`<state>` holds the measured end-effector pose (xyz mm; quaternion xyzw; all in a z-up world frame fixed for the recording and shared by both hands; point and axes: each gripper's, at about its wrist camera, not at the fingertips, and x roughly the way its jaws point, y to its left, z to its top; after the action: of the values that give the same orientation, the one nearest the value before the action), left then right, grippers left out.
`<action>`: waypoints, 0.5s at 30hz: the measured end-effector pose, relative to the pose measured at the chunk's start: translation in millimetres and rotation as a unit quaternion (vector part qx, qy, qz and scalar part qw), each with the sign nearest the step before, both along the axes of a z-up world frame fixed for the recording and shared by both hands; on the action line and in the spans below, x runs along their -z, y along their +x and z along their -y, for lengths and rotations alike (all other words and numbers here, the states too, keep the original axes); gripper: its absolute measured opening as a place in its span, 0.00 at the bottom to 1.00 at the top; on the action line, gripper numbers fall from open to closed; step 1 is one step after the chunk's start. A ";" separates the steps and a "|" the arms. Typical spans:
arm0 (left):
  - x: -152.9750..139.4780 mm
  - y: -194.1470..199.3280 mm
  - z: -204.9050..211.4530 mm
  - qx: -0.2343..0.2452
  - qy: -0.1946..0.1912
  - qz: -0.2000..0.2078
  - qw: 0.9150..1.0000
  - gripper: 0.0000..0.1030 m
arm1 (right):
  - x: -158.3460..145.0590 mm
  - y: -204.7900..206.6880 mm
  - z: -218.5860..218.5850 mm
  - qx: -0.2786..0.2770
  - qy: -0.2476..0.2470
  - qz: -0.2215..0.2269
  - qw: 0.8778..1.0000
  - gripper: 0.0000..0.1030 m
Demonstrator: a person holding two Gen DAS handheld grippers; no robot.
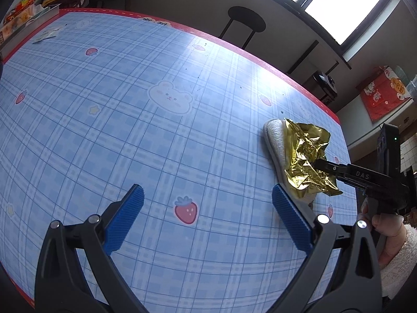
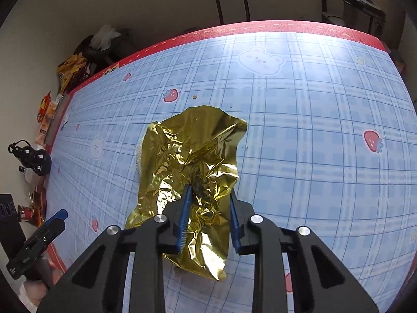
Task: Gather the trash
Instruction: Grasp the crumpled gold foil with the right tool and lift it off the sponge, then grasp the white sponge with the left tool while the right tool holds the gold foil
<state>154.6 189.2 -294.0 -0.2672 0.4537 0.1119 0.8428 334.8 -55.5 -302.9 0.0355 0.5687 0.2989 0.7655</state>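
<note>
A crumpled gold foil wrapper [image 1: 305, 156] lies near the table's right edge, partly over a white padded object [image 1: 272, 138]. My right gripper [image 1: 322, 164] comes in from the right, and its black fingers pinch the foil's near side. In the right wrist view the blue pads [image 2: 185, 208] stand close together with bunched gold foil [image 2: 192, 146] squeezed between them; my right gripper [image 2: 209, 194] is shut on it. My left gripper [image 1: 207, 193] hovers over the blue checked tablecloth [image 1: 130, 130], just left of the wrapper. It is open, with nothing between its blue pads.
A tray with snack packets [image 1: 28, 23] sits at the table's far left corner, a small paper scrap [image 1: 48, 35] beside it. A black stool [image 1: 246, 20] stands beyond the red table edge [image 1: 234, 45]. A hand in a white fleece sleeve [image 1: 396, 250] holds the right gripper.
</note>
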 end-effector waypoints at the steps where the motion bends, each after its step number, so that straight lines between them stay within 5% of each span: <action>1: 0.4 2.3 1.5 0.003 -0.002 -0.001 1.000 0.94 | -3.7 -3.9 5.2 0.002 0.011 -0.001 1.000 0.15; 10: 2.9 34.5 30.8 0.046 -0.013 -0.002 0.999 0.94 | -45.8 -37.2 81.8 0.087 0.099 0.021 0.991 0.10; 15: 6.6 64.4 54.1 0.076 -0.032 0.005 0.997 0.94 | -62.4 -44.4 131.7 0.140 0.096 0.049 0.984 0.10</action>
<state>219.0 135.1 -300.6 -0.2590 0.4717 0.0316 0.8423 290.4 -187.2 -240.5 0.1733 0.4886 0.2438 0.8197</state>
